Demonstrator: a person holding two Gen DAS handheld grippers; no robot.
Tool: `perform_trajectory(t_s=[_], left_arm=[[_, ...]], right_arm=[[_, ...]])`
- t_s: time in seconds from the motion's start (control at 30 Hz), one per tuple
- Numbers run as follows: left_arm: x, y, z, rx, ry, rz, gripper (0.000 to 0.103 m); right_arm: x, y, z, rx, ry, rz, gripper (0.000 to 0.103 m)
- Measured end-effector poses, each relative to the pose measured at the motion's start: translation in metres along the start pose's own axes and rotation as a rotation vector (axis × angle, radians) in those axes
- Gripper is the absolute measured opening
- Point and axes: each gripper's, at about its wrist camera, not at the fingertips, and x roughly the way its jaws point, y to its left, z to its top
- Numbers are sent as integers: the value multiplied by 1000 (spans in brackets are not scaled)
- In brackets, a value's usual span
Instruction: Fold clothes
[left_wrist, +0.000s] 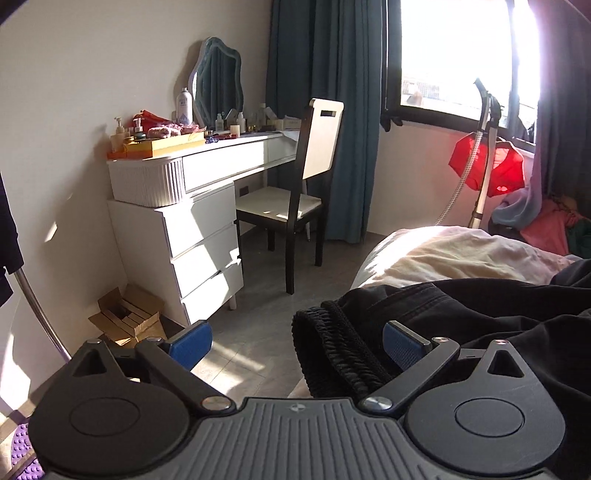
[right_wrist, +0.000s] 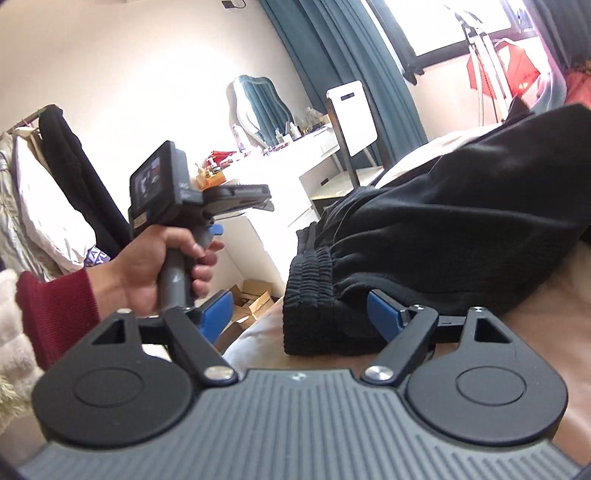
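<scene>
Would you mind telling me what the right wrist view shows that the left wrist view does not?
Only the right wrist view shows the person's hand in a red sleeve holding the left gripper, plus hanging clothes. Only the left wrist view shows the white drawers and a purple mat. Both show the black pants' waistband, the mirror, chair and open jaws.

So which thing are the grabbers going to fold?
Find the bed with its pale sheet in the sun. The black pants lie heaped at its near edge. Unlike the sheet, they are black, with a thick ribbed elastic waistband facing the open right gripper.
</scene>
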Motion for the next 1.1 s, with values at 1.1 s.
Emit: perform_trajectory(t_s=[1.1], left_arm=[[-217,-219,-157,107,-232,-371,102]], right_arm=[[-225,-146,9,-114,-256,-581,81]])
